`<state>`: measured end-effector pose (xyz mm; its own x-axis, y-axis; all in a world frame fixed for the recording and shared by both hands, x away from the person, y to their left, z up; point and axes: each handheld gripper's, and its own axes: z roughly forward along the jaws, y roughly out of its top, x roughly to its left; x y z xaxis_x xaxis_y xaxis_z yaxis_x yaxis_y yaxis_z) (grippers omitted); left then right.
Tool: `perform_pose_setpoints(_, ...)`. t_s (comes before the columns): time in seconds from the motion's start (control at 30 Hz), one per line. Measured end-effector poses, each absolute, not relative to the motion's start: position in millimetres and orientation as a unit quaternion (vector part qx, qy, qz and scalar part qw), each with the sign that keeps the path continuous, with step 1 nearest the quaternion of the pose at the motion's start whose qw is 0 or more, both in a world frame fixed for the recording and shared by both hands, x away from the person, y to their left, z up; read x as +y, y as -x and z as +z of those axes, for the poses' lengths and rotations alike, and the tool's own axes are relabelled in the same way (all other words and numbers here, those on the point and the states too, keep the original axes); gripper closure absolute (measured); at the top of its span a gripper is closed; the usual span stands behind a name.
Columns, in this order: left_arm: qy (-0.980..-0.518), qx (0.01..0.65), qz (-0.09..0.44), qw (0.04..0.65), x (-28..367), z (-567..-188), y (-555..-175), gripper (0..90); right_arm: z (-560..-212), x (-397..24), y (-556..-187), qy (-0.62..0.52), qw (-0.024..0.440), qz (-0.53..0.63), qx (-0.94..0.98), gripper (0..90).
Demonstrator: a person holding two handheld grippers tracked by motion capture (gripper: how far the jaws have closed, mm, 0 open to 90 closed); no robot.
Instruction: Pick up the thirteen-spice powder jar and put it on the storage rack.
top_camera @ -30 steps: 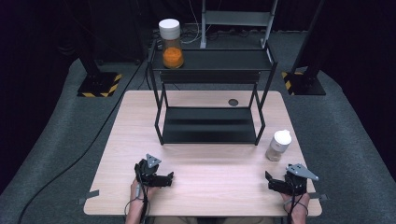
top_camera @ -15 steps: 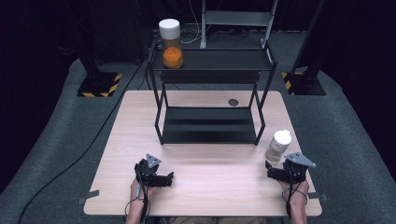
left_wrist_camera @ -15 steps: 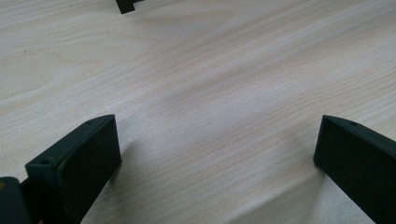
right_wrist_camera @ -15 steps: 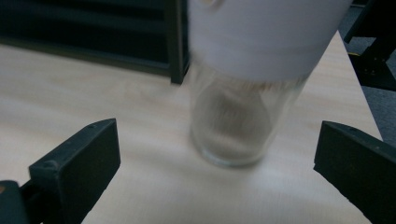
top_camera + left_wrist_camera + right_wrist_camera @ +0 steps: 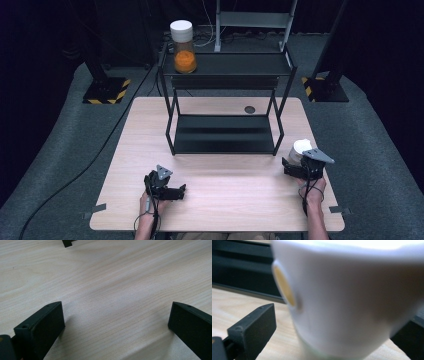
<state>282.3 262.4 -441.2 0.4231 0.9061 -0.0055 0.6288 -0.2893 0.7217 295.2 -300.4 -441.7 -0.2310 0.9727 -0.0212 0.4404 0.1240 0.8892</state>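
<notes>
The high view is soft and evenly lit from above: the pale table is bright, the surroundings fall to near black. In the right gripper view a white jar looms badly out of focus (its top edge glares). The left gripper view is sharp, with faint shadows.

A two-tier rack stands at the back middle of the tabletop. A jar sits on its top shelf at the left end. A white-capped container stands by the rack's front right leg, seemingly between the right gripper's fingers. The left gripper rests near the front edge.
</notes>
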Motion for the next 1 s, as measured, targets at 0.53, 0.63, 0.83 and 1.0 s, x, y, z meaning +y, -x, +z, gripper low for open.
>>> perform_pose_setpoints(0.53,-0.774,0.495,0.209,0.334,262.4,-441.7,-282.0,0.3,-442.1,-304.9,-302.2,-0.530,0.319,0.402,0.675,29.9)
perform_pose_setpoints(0.63,-0.774,0.496,0.209,0.334,262.3,-441.9,-282.0,0.2,-440.6,-304.7,-300.3,-0.524,0.318,0.404,0.679,30.0)
perform_pose_setpoints(0.83,-0.774,0.495,0.209,0.334,262.4,-441.7,-282.0,0.3,-435.9,-305.7,-293.7,-0.515,0.314,0.415,0.681,30.0)
perform_pose_setpoints(1.0,-0.775,0.495,0.209,0.334,262.5,-441.6,-282.1,0.3,-428.8,-302.7,-290.1,-0.505,0.312,0.414,0.690,30.0)
